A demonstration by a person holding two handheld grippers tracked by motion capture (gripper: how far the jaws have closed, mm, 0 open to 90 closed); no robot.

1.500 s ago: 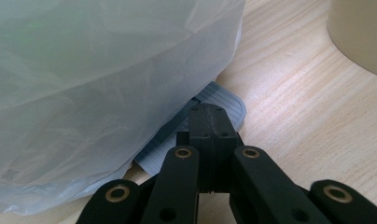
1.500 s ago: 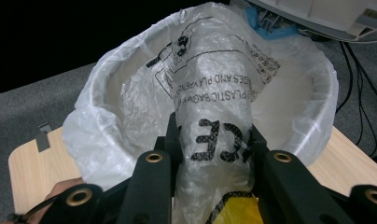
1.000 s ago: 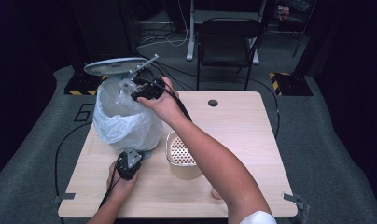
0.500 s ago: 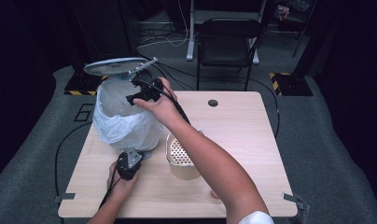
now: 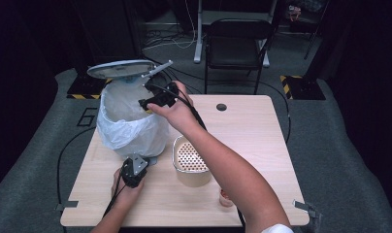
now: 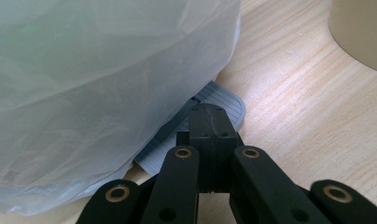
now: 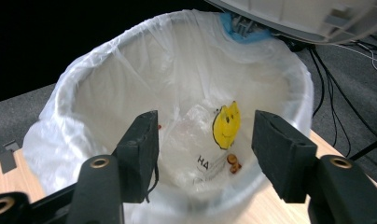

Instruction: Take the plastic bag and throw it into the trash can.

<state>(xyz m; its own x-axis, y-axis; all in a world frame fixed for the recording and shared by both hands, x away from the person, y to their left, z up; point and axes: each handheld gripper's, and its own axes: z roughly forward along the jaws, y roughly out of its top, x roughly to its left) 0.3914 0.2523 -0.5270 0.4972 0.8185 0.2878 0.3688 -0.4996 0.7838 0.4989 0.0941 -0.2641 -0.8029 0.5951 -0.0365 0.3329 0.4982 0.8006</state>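
Note:
A pedal bin lined with a white plastic bag (image 5: 131, 127) stands at the table's left, its grey lid (image 5: 121, 69) raised. My right gripper (image 5: 144, 103) hovers over the bin's mouth; its jaws (image 7: 203, 140) are open, have just been closing a little, and hold nothing. Down in the bag lie a yellow smiley wrapper (image 7: 225, 125), clear plastic and small brown bits (image 7: 233, 162). My left gripper (image 5: 134, 167) is at the bin's foot, shut, its tips (image 6: 210, 116) resting on the grey ribbed pedal (image 6: 224, 100).
A beige container with a perforated insert (image 5: 190, 160) stands just right of the bin, its wall in the left gripper view (image 6: 359, 32). A small reddish cup (image 5: 224, 196) sits near the front edge of the wooden table (image 5: 262, 136). A chair (image 5: 237, 46) stands behind.
The right hand has shifted slightly over the bin's mouth. The left hand and the raised lid have stayed as they were.

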